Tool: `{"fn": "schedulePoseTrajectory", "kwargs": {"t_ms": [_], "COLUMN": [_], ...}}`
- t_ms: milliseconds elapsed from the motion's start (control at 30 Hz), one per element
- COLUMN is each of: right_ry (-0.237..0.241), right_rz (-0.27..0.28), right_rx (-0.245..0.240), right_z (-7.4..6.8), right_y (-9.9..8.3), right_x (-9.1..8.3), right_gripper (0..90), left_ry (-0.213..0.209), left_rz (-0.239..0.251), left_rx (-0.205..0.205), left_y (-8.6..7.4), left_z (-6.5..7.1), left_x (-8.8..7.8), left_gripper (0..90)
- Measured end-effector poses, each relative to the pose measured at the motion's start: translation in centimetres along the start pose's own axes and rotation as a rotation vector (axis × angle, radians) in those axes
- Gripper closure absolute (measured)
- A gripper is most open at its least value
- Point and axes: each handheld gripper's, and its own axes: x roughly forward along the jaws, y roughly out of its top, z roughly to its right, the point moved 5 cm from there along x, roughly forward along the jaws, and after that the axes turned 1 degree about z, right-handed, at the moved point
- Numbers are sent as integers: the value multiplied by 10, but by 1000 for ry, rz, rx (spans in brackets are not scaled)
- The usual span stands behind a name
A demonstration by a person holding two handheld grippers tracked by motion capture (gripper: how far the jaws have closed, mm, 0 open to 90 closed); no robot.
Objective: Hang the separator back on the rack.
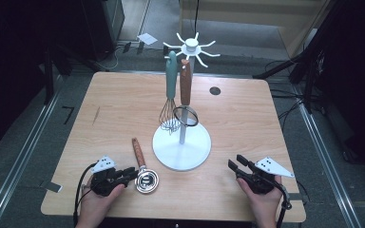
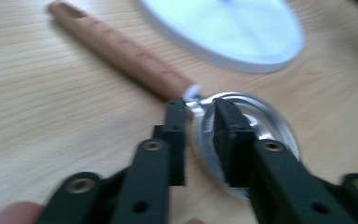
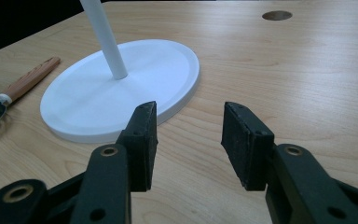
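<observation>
The left tool (image 2: 199, 109) is closed narrowly around the rim of the metal scoop (image 2: 242, 140), likely to lift it. The scoop is laid on the bench (image 1: 247, 123) beside the white stand (image 1: 181, 145). The right tool (image 3: 189, 122) is held wide, empty.

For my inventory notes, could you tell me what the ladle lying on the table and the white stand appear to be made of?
The ladle: its bowl looks like polished metal, shiny and reflective; its handle looks like brown wood with visible grain, though a printed finish is possible. The white stand: smooth, matte, uniformly white base and pole, likely painted metal or plastic; the look leaves it open.
</observation>
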Motion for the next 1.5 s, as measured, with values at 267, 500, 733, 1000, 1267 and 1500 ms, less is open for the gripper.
{"fn": "schedulePoseTrajectory", "kwargs": {"t_ms": [267, 500, 733, 1000, 1267, 1500], "right_ry": [9, 21, 56, 130, 272, 367], "right_rz": [-2, -2, -2, -14, -85, -184], "right_rx": [-11, -12, -20, -40, -81, -129], "right_z": [-3, -5, -16, -41, -85, -121], "right_y": [0, 0, 2, 2, -4, -16], "right_x": [1, 2, 4, 12, 31, 50], "right_gripper": [567, 567, 574, 617, 786, 900], "left_ry": [3, -41, -76, -100, -116, -126], "left_rz": [-55, -81, -93, -99, -107, -108], "left_rx": [45, 94, 106, 140, 147, 164], "left_y": [-2, -5, -6, -9, -9, -11], "left_z": [3, 23, 38, 55, 70, 77], "left_x": [18, 21, 28, 34, 41, 43], "left_gripper": [811, 810, 841, 873, 900, 900]}}
